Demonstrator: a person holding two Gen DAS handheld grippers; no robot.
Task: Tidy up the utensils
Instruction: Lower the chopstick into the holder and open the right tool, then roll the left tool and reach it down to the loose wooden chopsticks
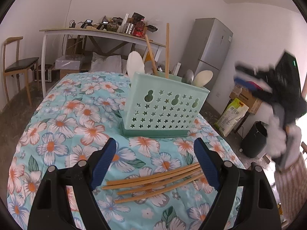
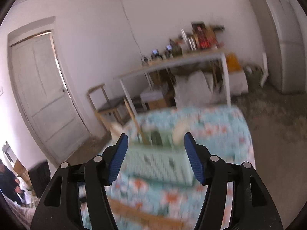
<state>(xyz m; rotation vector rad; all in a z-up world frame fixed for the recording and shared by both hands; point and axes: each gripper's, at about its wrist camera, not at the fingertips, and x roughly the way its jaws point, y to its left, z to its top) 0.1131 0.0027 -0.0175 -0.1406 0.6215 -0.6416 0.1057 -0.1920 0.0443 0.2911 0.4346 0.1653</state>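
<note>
Left gripper wide, nothing between its pads — four loose chopsticks lie on the flowered cloth just beneath. Behind them, the green holder stands upright with spoons and two chopsticks inside. Right gripper apart, empty — view blurred, holder ahead.

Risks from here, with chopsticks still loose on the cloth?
1. Four chopsticks lie fanned and overlapping between the open left hand-held gripper; closing may catch several or scatter them.
2. The holder stands on a soft quilt; a nudge may tip it.
3. The right hand-held gripper view is blurred, so aim is uncertain.
</note>
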